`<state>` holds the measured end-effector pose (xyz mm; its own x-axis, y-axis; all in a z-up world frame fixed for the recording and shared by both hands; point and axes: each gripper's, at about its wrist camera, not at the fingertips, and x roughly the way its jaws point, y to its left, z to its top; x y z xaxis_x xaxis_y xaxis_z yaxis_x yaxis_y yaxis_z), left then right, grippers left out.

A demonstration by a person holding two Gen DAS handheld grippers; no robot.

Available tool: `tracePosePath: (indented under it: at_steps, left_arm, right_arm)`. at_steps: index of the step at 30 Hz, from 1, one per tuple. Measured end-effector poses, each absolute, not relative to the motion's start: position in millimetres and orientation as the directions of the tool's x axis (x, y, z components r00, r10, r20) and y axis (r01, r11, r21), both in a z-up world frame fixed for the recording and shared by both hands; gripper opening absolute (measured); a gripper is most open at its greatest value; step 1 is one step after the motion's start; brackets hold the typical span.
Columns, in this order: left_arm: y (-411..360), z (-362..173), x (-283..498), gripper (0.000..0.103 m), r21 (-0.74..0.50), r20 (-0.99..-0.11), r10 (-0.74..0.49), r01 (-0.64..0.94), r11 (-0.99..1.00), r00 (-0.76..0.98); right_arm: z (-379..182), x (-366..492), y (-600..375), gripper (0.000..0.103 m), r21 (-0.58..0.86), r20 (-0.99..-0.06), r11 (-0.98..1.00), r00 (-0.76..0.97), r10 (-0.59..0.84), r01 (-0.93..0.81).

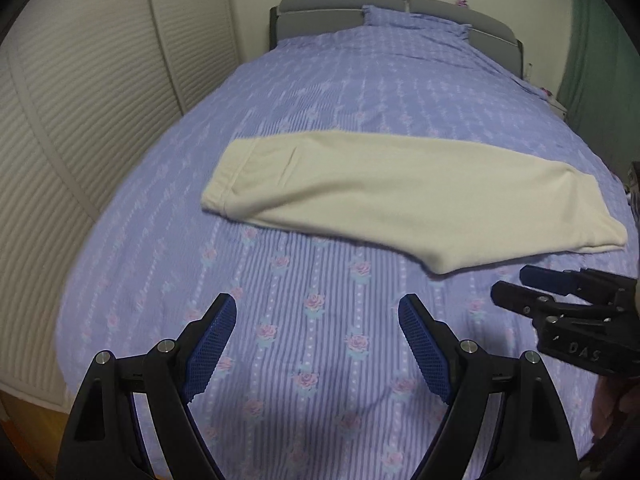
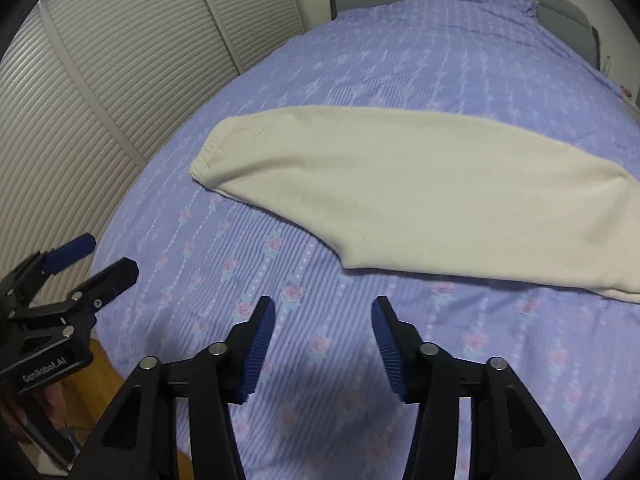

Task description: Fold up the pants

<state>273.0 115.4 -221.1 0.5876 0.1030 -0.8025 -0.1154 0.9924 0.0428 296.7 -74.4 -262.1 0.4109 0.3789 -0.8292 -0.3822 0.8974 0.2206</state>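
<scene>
The cream pants (image 1: 404, 196) lie flat on the bed (image 1: 320, 92), stretched crosswise over its middle and folded lengthwise so one leg rests on the other. The elastic waistband (image 2: 208, 152) is at the end nearer the louvred wardrobe doors (image 1: 80, 92), and the leg cuffs (image 1: 600, 224) reach toward the opposite side of the bed. The cloth looks smooth, with one faint crease near the waistband; whether the two legs line up exactly at the cuffs is hard to tell, as the lens bends that edge.

The left gripper (image 1: 318, 312) hangs above the striped, rose-printed bedspread (image 2: 304, 320) on the near side of the pants, well short of the cloth. Its jaws are spread wide, blue ribbed pads (image 1: 212, 348) facing each other with nothing between them.

The right gripper (image 2: 323, 316) hovers likewise over bare bedspread just in front of the pants' lower edge, touching nothing. Its jaws are parted too, somewhat less widely than the left's, and hold nothing. Each gripper shows at the edge of the other's view, side by side and apart.

Beyond the pants, a matching pillow (image 1: 412, 20) sits against the grey headboard (image 1: 320, 8).
</scene>
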Motion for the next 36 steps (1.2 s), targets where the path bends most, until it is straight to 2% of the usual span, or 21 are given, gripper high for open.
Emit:
tracePosePath:
  at_steps: [3, 10, 11, 20, 26, 32, 35, 36]
  left_arm:
    - [120, -250, 282, 0.083, 0.022, -0.800, 0.093, -0.126, 0.992, 0.592]
    - [121, -294, 292, 0.083, 0.020, -0.814, 0.104, -0.153, 0.988, 0.572]
    - [121, -296, 291, 0.083, 0.019, -0.816, 0.106, -0.158, 0.987, 0.568]
    - [134, -291, 287, 0.083, -0.007, -0.810, 0.112, -0.200, 0.980, 0.575]
    - [132, -289, 287, 0.083, 0.000, -0.812, 0.112, -0.192, 0.981, 0.573]
    - [127, -293, 286, 0.083, 0.006, -0.818, 0.113, -0.188, 0.982, 0.564]
    - [123, -293, 287, 0.083, 0.004, -0.818, 0.110, -0.187, 0.982, 0.564]
    - [122, -292, 287, 0.083, 0.003, -0.818, 0.109, -0.186, 0.983, 0.564]
  right_arm:
    - [-288, 307, -67, 0.044, 0.223, -0.828, 0.892, 0.408, 0.386, -0.392]
    - [-342, 330, -52, 0.043, 0.191, -0.834, 0.899, 0.418, 0.360, -0.394]
    - [-346, 334, -50, 0.040, 0.183, -0.838, 0.900, 0.417, 0.353, -0.395]
    - [-320, 367, -39, 0.038, 0.087, -0.775, 0.893, 0.533, 0.339, -0.441]
    - [-335, 361, -42, 0.038, 0.130, -0.810, 0.888, 0.469, 0.352, -0.441]
    - [-352, 358, -41, 0.038, 0.116, -0.836, 0.872, 0.427, 0.344, -0.476]
    - [-350, 365, -34, 0.037, 0.061, -0.825, 0.866, 0.464, 0.323, -0.496]
    - [-347, 366, -32, 0.034, 0.065, -0.818, 0.864, 0.469, 0.332, -0.499]
